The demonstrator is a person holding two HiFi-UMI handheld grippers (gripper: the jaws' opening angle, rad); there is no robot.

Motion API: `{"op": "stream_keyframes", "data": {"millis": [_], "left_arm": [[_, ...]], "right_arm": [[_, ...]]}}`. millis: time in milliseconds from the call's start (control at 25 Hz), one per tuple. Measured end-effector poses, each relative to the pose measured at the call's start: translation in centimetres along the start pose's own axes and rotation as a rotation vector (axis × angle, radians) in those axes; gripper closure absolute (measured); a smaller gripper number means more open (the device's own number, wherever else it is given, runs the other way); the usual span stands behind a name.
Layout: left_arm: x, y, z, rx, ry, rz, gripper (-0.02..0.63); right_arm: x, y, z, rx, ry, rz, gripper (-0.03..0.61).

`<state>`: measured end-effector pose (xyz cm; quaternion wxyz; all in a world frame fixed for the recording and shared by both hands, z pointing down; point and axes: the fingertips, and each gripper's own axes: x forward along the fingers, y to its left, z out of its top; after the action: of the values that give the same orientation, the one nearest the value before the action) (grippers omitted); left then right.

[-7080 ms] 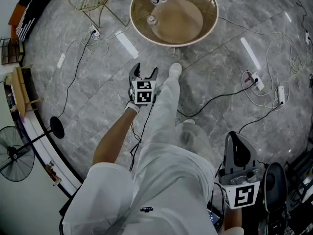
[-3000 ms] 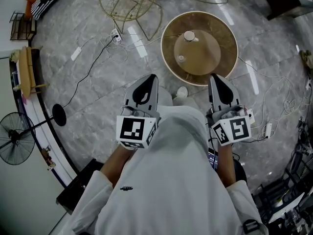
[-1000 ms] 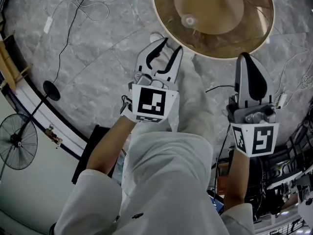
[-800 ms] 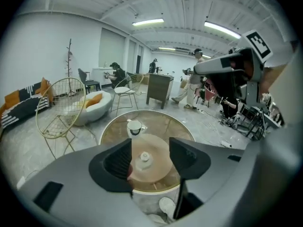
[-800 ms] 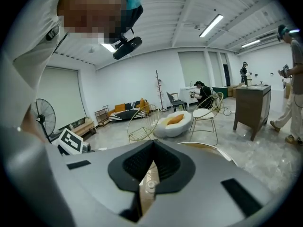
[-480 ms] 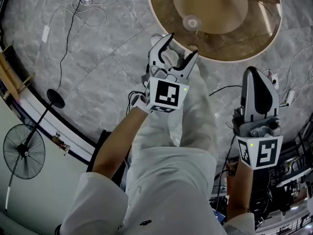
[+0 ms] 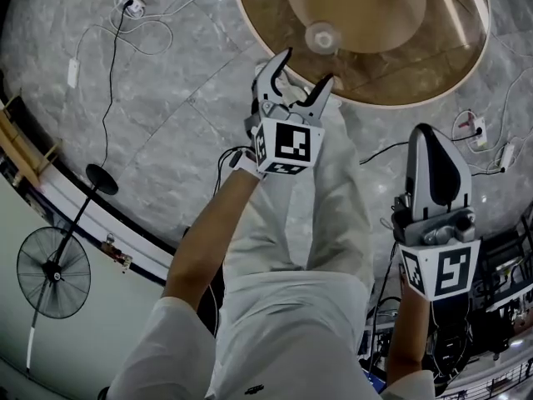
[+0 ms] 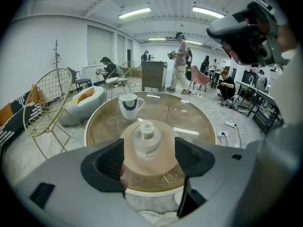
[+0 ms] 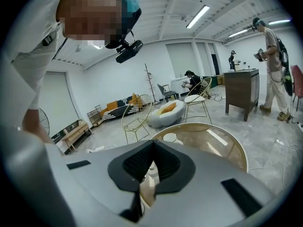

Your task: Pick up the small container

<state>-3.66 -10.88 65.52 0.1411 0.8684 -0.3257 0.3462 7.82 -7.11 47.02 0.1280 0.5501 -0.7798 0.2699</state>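
The small clear container (image 7: 321, 37) with a knob lid stands on a round glass table (image 7: 266, 15), over a tan round disc (image 7: 375, 7). My left gripper (image 7: 305, 69) hangs at the table's near edge, short of the container; its jaws have just been opening and nothing is between them. In the left gripper view the container (image 8: 146, 138) shows straight ahead, beyond the open left gripper (image 8: 149, 160). My right gripper (image 7: 429, 132) is shut and empty, off the table's near right side. In the right gripper view the right gripper (image 9: 152, 162) has its pads together.
A white mug (image 8: 130, 105) stands on the table behind the container. Cables and power strips (image 7: 125, 7) lie on the marble floor. A standing fan (image 7: 54, 272) is at the left. Wire chairs (image 8: 47, 103) and several people are farther off. The person's leg (image 7: 308, 215) is below the grippers.
The left gripper's jaws have spread wide and it has come down and forward to the table's edge. The right gripper has sunk a little and stays shut.
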Motion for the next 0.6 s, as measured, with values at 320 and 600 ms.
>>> {"op": "stream_keyframes", "data": {"millis": [320, 600], "left_arm": [[3.0, 0.6, -1.3, 0.03, 0.015, -0.008, 0.279], [5.1, 1.1, -1.6, 0.013, 0.015, 0.003, 0.255]], "right_arm": [[0.2, -0.4, -1.1, 0.054, -0.002, -0.043, 0.571], [0.3, -0.6, -1.6, 0.068, 0.002, -0.061, 0.571]]}}
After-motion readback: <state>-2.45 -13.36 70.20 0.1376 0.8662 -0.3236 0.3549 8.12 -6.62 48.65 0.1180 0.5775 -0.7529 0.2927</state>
